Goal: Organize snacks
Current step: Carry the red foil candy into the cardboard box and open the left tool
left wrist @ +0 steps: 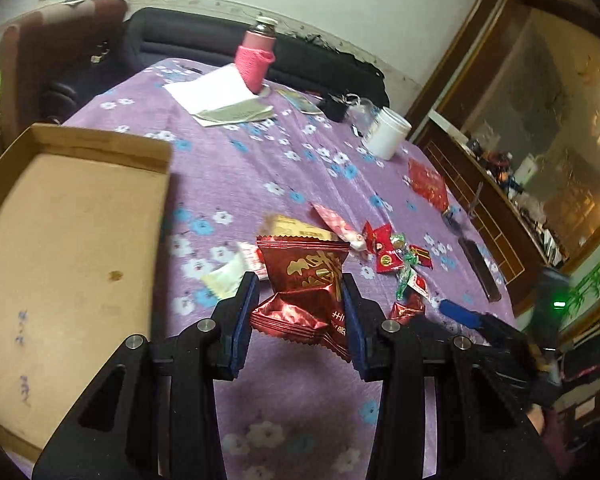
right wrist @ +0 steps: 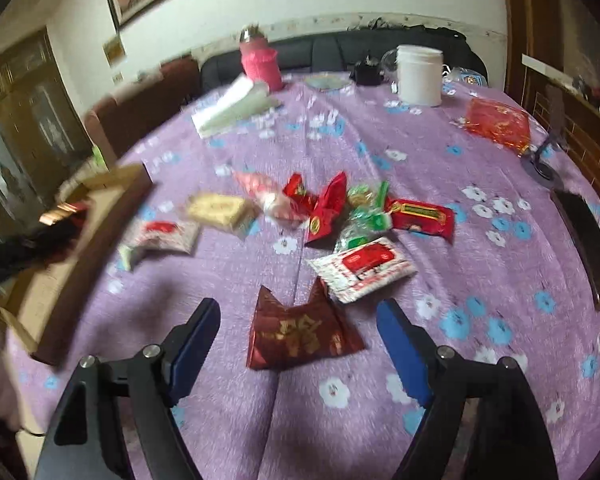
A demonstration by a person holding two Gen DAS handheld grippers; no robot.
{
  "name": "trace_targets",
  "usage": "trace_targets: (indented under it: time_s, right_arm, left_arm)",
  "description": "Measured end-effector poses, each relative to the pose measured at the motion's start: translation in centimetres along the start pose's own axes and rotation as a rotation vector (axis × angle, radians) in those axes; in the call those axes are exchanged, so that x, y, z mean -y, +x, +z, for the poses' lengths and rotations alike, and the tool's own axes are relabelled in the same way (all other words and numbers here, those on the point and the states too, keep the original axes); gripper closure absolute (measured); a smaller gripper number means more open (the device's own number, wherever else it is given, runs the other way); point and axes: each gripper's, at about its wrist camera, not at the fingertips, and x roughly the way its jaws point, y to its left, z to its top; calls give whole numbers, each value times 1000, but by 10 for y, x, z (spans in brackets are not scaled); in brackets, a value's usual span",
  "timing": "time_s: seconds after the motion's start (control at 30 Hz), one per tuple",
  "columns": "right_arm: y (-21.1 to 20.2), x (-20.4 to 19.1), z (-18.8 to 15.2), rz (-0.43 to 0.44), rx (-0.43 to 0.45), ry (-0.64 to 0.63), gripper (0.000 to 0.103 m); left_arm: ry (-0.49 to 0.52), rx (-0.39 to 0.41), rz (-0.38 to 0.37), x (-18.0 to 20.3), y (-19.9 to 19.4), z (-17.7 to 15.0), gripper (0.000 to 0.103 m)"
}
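Left wrist: crumpled dark-red foil packet [left wrist: 304, 288]

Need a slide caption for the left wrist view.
Left gripper clamps a dark red snack packet above the purple floral tablecloth, beside the cardboard box.

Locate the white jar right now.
The white jar stands upright at the table's far side in the right wrist view, between the pink bottle and the red bag.
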Motion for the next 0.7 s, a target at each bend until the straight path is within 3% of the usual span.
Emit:
trace_targets:
  time_s: [0.07,0.17,0.4,0.57,0.7]
  right_arm:
    - [17,-2,-2,-16,-60,-5,46]
    - [16,7,-3,8,-63,41,57]
    - [-2,8,-5,83,-44,78,57]
    - [-23,-26,12,213,-19,40,57]
    - [-12,-68,41,305,-37,-7,57]
  left_arm:
    - [-17,12,11,-9,-7,-1,63]
    - [-35,33,28,-22,-20,-3,63]
    - [-105,88,53,-63,-47,4,63]
    - [-157,81,93,-98,-51,23,63]
    - [-173,67,136,-120,-45,43,63]
